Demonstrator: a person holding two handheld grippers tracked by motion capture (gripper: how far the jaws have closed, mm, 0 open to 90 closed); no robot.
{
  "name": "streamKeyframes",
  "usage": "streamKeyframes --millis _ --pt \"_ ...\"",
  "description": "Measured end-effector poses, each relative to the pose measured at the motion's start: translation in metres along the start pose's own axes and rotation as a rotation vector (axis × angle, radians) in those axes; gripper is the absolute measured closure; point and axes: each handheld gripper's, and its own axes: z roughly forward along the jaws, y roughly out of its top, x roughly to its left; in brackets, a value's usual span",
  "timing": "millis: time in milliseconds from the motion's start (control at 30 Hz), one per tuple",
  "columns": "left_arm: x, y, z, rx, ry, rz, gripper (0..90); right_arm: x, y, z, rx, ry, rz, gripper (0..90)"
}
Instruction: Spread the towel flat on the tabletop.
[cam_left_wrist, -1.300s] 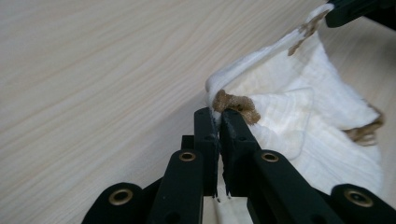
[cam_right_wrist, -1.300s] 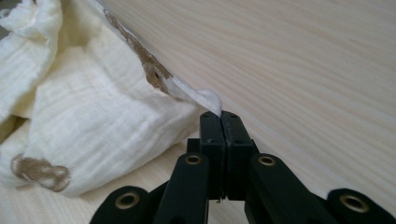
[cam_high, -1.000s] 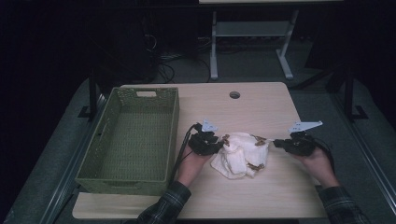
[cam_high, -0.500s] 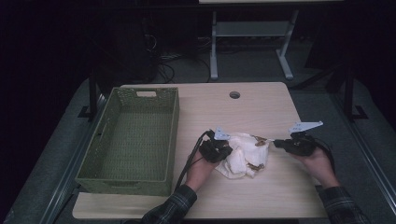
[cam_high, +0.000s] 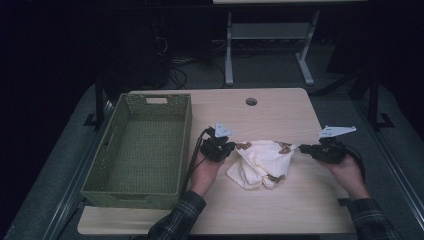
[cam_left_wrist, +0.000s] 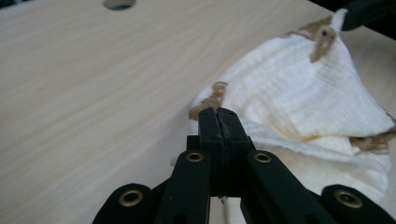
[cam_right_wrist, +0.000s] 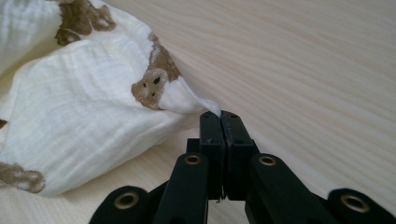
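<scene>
A cream cloth (cam_high: 262, 162) with brown animal prints lies on the wooden table (cam_high: 280, 115), its upper edge drawn between both grippers. My left gripper (cam_high: 231, 148) is shut on the cloth's left edge; in the left gripper view the jaws (cam_left_wrist: 218, 112) meet on a fold of the cloth (cam_left_wrist: 303, 93). My right gripper (cam_high: 302, 148) is shut on the cloth's right corner. In the right gripper view that pinched corner sits at the tips of the gripper (cam_right_wrist: 220, 114), and the cloth (cam_right_wrist: 93, 116) spreads away to the left.
A green woven basket (cam_high: 186, 145) stands at the table's left, close to my left hand. A round cable hole (cam_high: 251, 101) sits near the far edge. Beyond the table are a dark floor, cables and a white table frame (cam_high: 270, 35).
My left gripper went to the cloth's left edge, shut on it and drew back a little to the left. The cloth's top edge now stretches between both grippers. The right hand stayed put.
</scene>
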Motion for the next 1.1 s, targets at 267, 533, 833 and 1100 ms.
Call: streamKeyframes --millis 267,533,833,1100 --pt "0.016 0.014 0.008 -0.024 0.117 -0.036 89.7 -0.018 0.004 -0.006 -0.017 -0.039 0.026 88.0" --pt "0.033 0.013 0.033 0.038 0.185 -0.054 89.5 -0.034 0.003 0.009 0.008 -0.046 0.059 87.8" --pt "0.015 0.013 0.025 0.012 0.089 -0.023 68.7 -0.033 0.005 0.001 -0.025 0.009 0.11 63.1" --pt "-0.02 0.002 0.009 0.011 -0.078 0.065 62.8 0.0 0.005 -0.003 -0.021 0.077 0.055 65.0"
